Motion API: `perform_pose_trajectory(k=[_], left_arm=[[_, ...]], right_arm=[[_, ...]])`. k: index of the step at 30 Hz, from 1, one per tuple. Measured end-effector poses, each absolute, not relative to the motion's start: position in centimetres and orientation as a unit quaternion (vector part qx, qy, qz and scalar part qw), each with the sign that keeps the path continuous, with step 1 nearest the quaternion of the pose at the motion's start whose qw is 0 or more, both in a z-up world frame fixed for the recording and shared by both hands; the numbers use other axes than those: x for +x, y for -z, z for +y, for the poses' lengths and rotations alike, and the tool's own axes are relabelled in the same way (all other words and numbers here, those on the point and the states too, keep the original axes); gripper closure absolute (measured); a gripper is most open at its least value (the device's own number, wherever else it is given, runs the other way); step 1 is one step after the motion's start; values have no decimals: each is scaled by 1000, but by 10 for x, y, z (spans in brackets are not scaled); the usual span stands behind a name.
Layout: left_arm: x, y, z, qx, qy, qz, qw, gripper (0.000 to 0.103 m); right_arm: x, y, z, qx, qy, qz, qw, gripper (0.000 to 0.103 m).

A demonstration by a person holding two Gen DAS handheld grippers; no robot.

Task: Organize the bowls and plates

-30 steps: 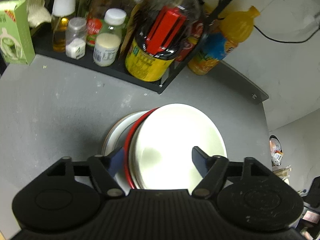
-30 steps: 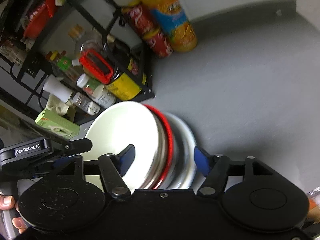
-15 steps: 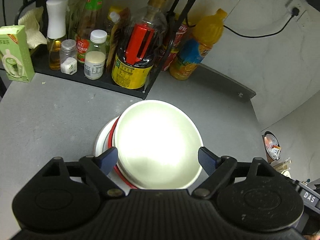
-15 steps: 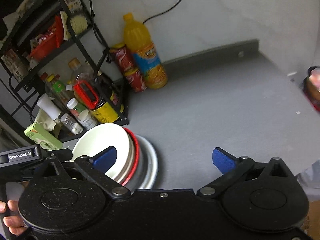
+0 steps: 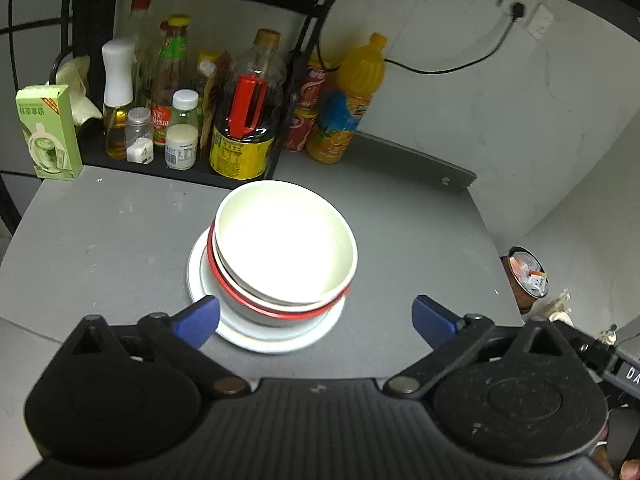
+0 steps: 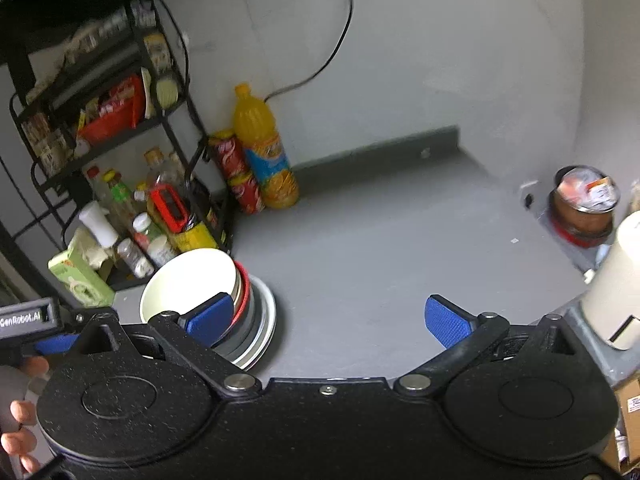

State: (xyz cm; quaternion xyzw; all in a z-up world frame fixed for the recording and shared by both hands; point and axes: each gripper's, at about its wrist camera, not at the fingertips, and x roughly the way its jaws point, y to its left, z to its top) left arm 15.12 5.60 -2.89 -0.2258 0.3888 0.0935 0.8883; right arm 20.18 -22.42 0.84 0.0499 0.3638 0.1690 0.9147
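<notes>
A white bowl [image 5: 286, 246] sits nested on top of a red-rimmed grey bowl [image 5: 280, 312], and both rest on a white plate [image 5: 276, 340] in the middle of the grey counter [image 5: 112, 236]. My left gripper [image 5: 316, 318] hangs open just in front of the stack, holding nothing. The right wrist view shows the same white bowl [image 6: 188, 282], the red-rimmed bowl [image 6: 245, 292] and the plate [image 6: 266, 320] at lower left. My right gripper [image 6: 334, 318] is open and empty, to the right of the stack. The left tool [image 6: 28, 316] and a hand show at the left edge.
A black rack [image 5: 176, 168] of sauce bottles stands behind the stack, with a green carton [image 5: 48, 132] at its left. An orange drink bottle [image 5: 348, 108] and red cans [image 5: 306, 112] stand by the wall. A bin [image 6: 584, 208] sits past the counter's right edge.
Both grippers have pulled back and up from the stack, and their jaws have spread wider. The bowls and plate stay in place.
</notes>
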Motion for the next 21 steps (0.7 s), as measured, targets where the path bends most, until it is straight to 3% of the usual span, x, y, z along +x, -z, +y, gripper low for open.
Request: perform_pose_trajectory(k=[21], left_arm=[[50,6,-3,-134,-60,345,927,1]], right_arm=[[104,-28,-256,33,-150,306,940,0]])
